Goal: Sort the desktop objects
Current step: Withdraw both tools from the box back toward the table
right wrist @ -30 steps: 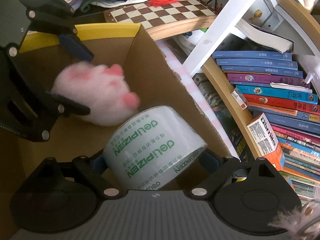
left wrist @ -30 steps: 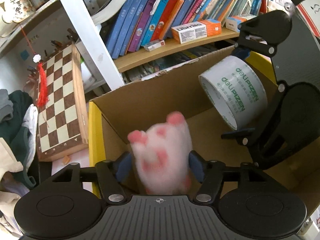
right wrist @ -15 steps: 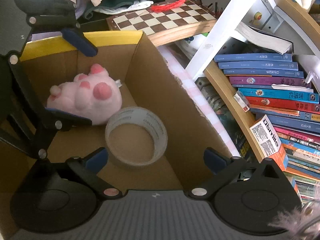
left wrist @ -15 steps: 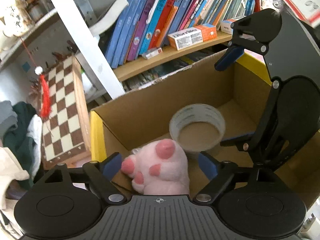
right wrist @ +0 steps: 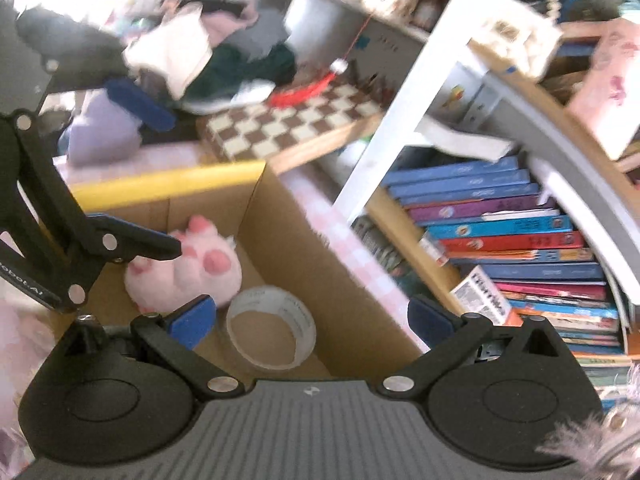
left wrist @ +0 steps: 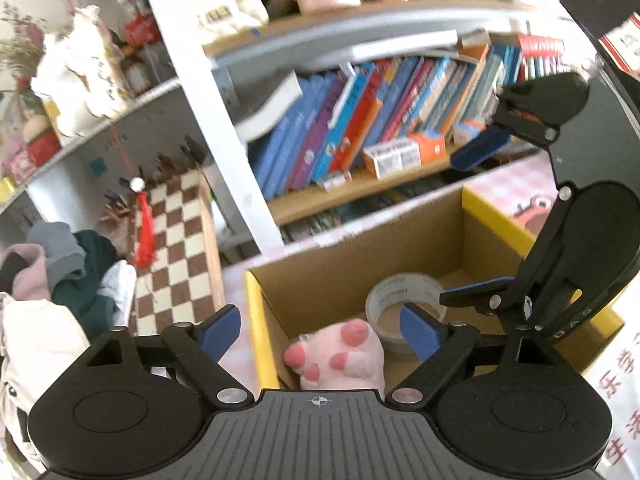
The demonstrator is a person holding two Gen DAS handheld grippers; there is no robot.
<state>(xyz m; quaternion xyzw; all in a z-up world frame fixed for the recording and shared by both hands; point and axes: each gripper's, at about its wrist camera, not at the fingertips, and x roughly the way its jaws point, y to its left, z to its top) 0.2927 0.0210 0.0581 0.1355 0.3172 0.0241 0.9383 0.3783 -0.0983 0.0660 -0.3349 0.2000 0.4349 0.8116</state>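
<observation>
Left wrist view: both the left gripper and right gripper gape empty, left still widening, above the brown cardboard box holding the fluffy pink paw plush beside the flat-lying clear tape roll.

Bright daylight, blown-out glare at eleven o'clock in the right wrist view, motion blur across the bookshelf, fisheye bending at edges, dark corner vignettes

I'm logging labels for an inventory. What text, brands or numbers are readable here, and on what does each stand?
"obotAI", start cut off: on the body of the left gripper, whose jaws are opening with nothing between them.
"乐学" and "生", red, partly cut off: on the white sheet beside the cardboard box.
Too blurred to read: print on the tape roll, book spines, orange-white carton.
</observation>
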